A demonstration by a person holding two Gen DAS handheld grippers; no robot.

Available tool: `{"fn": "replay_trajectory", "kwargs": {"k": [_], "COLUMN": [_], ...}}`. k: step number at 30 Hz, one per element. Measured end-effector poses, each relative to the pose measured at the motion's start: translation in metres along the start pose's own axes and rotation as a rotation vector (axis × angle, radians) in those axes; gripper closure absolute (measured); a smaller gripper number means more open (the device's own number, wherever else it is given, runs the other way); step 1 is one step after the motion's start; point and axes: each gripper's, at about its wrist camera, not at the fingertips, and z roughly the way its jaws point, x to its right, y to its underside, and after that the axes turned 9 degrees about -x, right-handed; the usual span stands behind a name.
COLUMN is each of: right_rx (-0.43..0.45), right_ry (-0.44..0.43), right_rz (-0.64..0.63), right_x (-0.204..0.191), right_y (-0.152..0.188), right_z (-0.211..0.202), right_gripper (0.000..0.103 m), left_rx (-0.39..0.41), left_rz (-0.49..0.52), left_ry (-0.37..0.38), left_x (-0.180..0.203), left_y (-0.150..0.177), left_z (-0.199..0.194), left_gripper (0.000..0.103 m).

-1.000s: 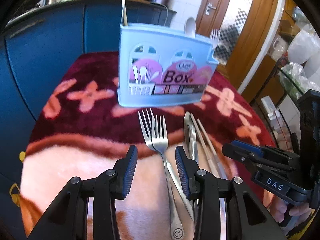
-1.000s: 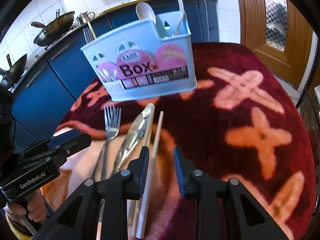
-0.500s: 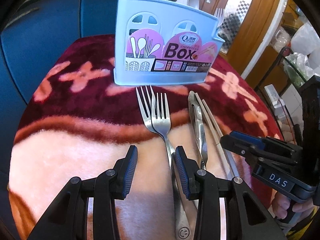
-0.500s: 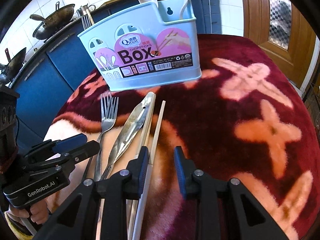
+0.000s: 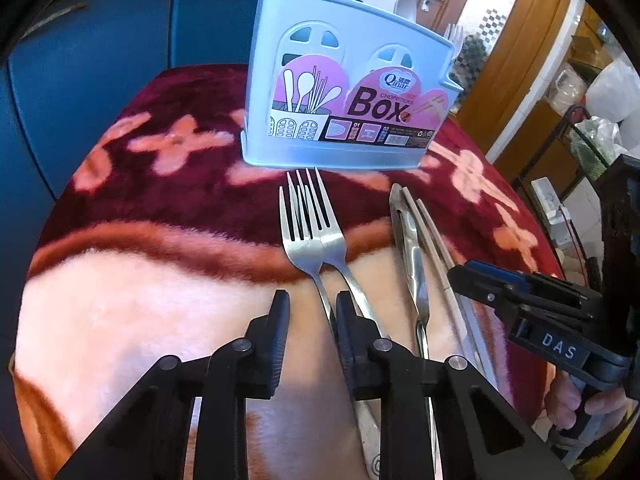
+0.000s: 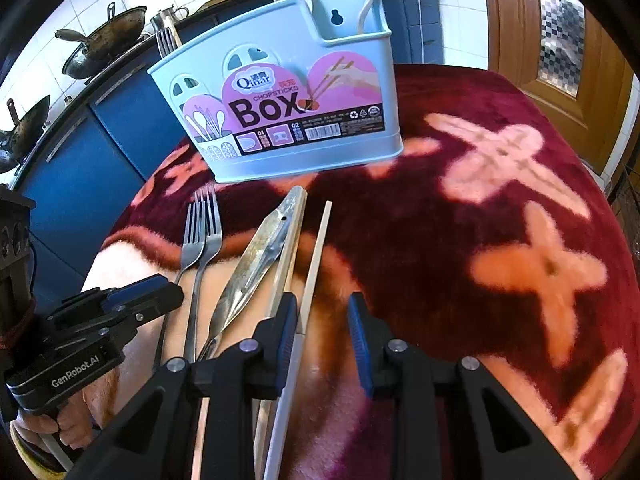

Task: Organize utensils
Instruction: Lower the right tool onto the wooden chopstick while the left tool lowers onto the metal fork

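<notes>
Two steel forks (image 5: 310, 236) lie side by side on the red blanket, tines toward the light blue utensil box (image 5: 340, 80). My left gripper (image 5: 312, 320) is low over their handles, its jaws closing. One fork handle runs between them beside the right pad, and a gap remains on the left. Metal tongs (image 6: 260, 256) and pale chopsticks (image 6: 316, 256) lie right of the forks (image 6: 202, 236). My right gripper (image 6: 322, 316) is open, and one chopstick passes just inside its left finger. The box (image 6: 280, 92) holds a spoon, a fork and other utensils.
The red blanket with pink flowers (image 6: 500, 200) covers a round table. Blue cabinets (image 5: 100, 60) stand behind it, with woks (image 6: 104, 44) on the counter. A wooden door (image 6: 560, 40) and a wire rack with bags (image 5: 592, 136) are on the right.
Both grippers have come down closer to the utensils. The left jaws have narrowed around a fork handle. The right jaws keep their width.
</notes>
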Motion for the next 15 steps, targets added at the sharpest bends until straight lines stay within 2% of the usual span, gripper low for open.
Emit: {"fn": "replay_trajectory", "kwargs": {"k": [7,15], "right_rx": [-0.03,-0.117], "right_ry": [0.008,0.014], "right_rz": [-0.009,-0.078], "right_x": [-0.002,-0.005], "right_y": [-0.008,-0.025], "right_z": [0.006,0.015], "right_gripper": [0.074,0.074], "left_rx": [-0.018,-0.073], "left_rz": [0.005,0.045], "left_ry": [-0.021,-0.052], "left_x": [0.001,0.005], "left_y": [-0.004,-0.02], "left_z": [0.005,0.014], "left_gripper": [0.078,0.078]}}
